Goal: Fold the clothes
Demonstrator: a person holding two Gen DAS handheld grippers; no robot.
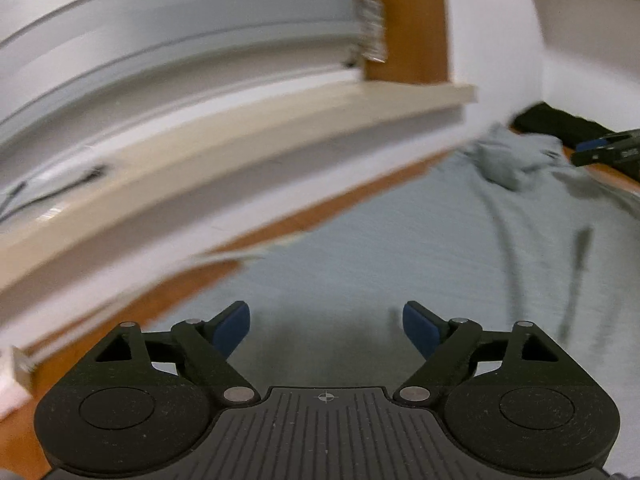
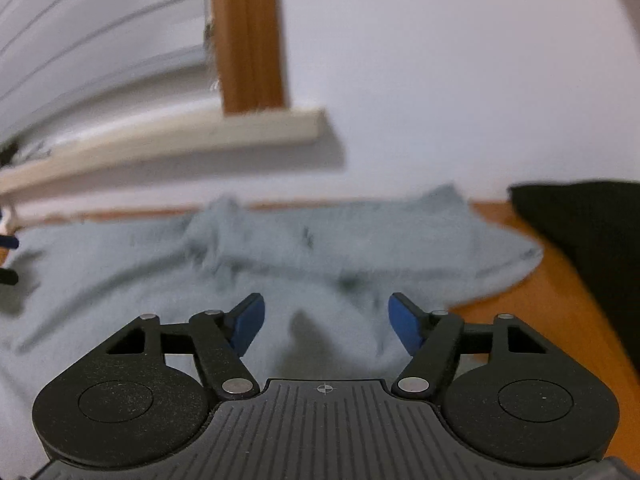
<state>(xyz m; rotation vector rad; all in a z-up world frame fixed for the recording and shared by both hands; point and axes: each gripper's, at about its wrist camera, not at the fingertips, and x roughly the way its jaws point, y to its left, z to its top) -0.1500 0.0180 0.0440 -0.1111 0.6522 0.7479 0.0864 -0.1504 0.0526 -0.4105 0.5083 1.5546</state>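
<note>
The left gripper (image 1: 326, 330) is hanging low over the grey garment (image 1: 400, 248), its two blue pads (image 1: 230, 330) standing wide apart and holding nothing. Only flat cloth is lying between them, so there is plenty of room there. The right gripper (image 2: 326, 324) is doing the same over another part of the grey garment (image 2: 280, 264), its fingers spread wide and empty, with a soft fold rising just ahead.

The garment is lying spread on the wooden table (image 1: 132, 312), and its far edge is sitting close to the white wall (image 2: 440, 80). A thin strip of bare wood is showing between the garment and the wall. On the right of the garment, more bare table (image 2: 540, 312) is showing, and a black cloth (image 2: 592, 240) is lying near its right end. A pale window sill (image 1: 240, 160) is sticking out above the garment's far edge.

The garment is looking soft, fuzzy and wrinkled, bunched up at its far end. The grippers are hard black plastic with round joints. Both pictures are blurry.
</note>
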